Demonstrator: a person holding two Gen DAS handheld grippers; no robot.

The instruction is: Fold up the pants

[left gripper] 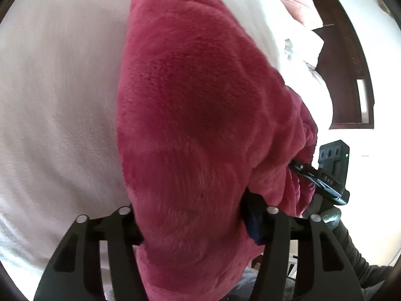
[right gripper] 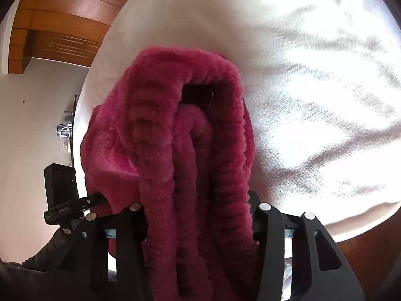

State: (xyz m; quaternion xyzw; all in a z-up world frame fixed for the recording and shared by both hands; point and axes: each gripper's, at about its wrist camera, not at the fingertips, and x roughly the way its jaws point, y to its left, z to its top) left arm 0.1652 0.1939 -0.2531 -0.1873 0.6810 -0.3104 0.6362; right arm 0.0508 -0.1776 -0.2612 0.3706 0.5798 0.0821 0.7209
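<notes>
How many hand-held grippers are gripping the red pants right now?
2: the left hand-held gripper clamps the plush pants near one edge; the right hand-held gripper clamps the bunched ribbed waistband. None seem hidden.

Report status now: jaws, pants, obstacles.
Left gripper, right gripper: jaws shut on pink fleece pants. Pants bunched over white bedsheet. Nothing in the way.

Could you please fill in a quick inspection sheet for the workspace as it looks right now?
Surface: white bedsheet, wrinkled.
Job's things: fuzzy red pants, bunched, lifted at the near end.
Clutter: pink and white bedding at the far edge.
Grippers: left gripper clamped on the pants; right gripper clamped on the ribbed waistband.
Cables: nothing seen.
Surroundings: dark wooden furniture, wood panelling, pale floor.
</notes>
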